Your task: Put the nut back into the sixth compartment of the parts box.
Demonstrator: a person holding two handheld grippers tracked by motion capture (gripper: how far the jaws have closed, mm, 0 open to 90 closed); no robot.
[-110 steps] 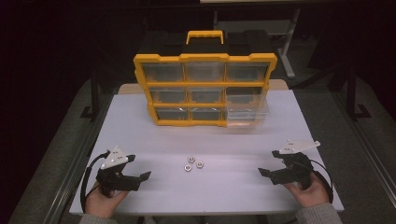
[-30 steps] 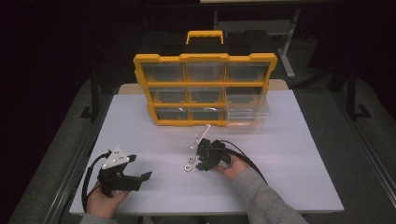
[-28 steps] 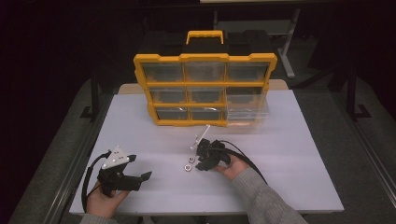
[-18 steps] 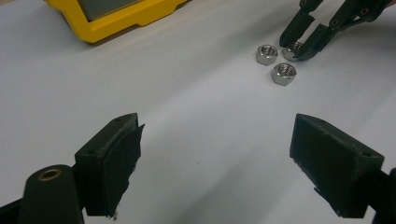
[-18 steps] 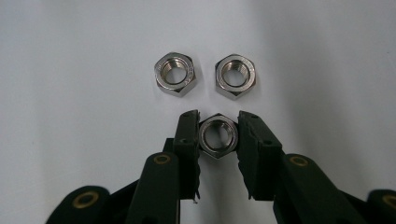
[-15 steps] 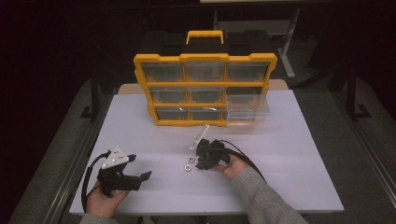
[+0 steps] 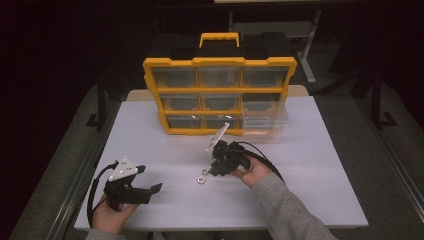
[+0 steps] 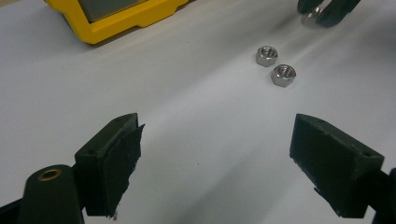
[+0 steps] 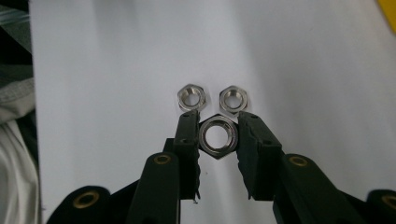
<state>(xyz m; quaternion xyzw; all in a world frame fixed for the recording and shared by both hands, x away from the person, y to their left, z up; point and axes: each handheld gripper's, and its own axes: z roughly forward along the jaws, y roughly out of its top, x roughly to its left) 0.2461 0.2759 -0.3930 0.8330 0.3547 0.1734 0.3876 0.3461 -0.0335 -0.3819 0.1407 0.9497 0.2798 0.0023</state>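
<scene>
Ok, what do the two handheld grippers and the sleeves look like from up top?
Both grippers are black, each with two blocky jaws and brass-coloured rivets at the jaw pivots. The left gripper carries a pale grey three-cornered plate on top, and a black cable loops from its rear. The right gripper has a similar plate standing up and a black cable arcing behind it. Its forearm wears a grey knit sleeve.

In the high view, the drawer organizer (image 7: 220, 95) stands upper centre on the table (image 7: 320, 165). Below it, at centre, lie 2 nuts (image 7: 202, 175), with the right gripper (image 7: 216, 168) just right of them and the left gripper (image 7: 150, 182) at lower left.
</scene>
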